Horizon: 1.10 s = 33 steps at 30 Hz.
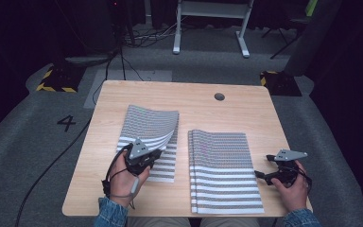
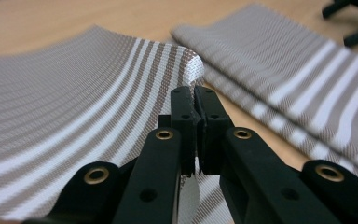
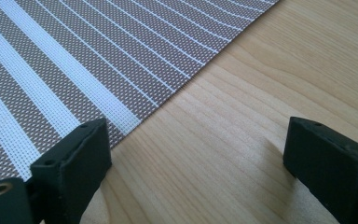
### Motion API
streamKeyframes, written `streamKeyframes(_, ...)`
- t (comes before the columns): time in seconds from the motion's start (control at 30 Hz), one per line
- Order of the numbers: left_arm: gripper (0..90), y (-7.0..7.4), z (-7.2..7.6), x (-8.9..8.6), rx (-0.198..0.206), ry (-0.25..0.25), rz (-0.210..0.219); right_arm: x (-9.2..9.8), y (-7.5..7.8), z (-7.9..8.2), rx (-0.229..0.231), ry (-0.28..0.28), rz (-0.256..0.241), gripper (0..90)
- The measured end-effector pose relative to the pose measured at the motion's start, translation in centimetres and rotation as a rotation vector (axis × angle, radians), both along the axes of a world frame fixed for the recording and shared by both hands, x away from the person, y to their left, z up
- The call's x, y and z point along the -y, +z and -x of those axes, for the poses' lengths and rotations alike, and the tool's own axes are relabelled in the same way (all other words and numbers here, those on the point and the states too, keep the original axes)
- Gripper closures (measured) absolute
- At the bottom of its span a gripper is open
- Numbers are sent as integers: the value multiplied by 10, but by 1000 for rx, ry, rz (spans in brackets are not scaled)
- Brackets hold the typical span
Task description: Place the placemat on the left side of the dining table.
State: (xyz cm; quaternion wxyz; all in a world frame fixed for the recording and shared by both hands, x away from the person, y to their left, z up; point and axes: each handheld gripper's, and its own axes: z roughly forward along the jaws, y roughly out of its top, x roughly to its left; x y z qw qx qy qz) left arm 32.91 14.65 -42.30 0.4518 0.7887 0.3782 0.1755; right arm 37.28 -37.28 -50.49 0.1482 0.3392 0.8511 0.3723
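A brown-and-white striped woven mat (image 1: 146, 130) lies on the left half of the wooden table (image 1: 194, 97); its right edge curls upward. My left gripper (image 1: 160, 152) is shut on that raised edge, and the left gripper view shows the mat (image 2: 74, 116) pinched between the closed jaws of my left gripper (image 2: 195, 100). A stack of matching mats (image 1: 222, 170) lies flat on the right half, seen beyond the lifted edge as a stack (image 2: 298, 88). My right gripper (image 1: 263, 166) stands open at the stack's right edge. In its view my right gripper (image 3: 200, 144) spans bare wood beside the top mat (image 3: 74, 56).
A round cable hole (image 1: 219, 96) sits near the table's far edge. Grey floor surrounds the table, with a painted 4 (image 1: 66, 123), cables, black-and-yellow bases (image 1: 56, 78) and a white desk frame (image 1: 208, 23) behind.
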Motion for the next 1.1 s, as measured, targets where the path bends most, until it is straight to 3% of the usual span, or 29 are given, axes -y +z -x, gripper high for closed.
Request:
streamKeyframes(0.03, 871, 5, -1, -4, 14, 18, 19, 0, 0, 0, -1, 0, 0, 75)
streamKeyframes(0.27, 872, 31, -10, -31, 118, 125, 46, 0, 0, 0, 0, 0, 0, 75)
streamKeyframes(0.33, 871, 34, -12, -36, 129, 145, 55, 0, 0, 0, 0, 0, 0, 75)
streamKeyframes(0.4, 871, 42, -15, -55, 167, 219, 69, 0, 0, 0, 0, 0, 0, 75)
streamKeyframes(0.6, 870, 50, -11, -92, 227, 349, 96, 0, 0, 0, 0, 0, 0, 75)
streamKeyframes(0.9, 868, 48, 11, -143, 246, 515, 84, 0, 0, 0, 0, 0, -1, 75)
streamKeyframes(1.1, 858, 41, 25, -167, 227, 625, 64, 0, 0, 0, 0, 0, -2, 75)
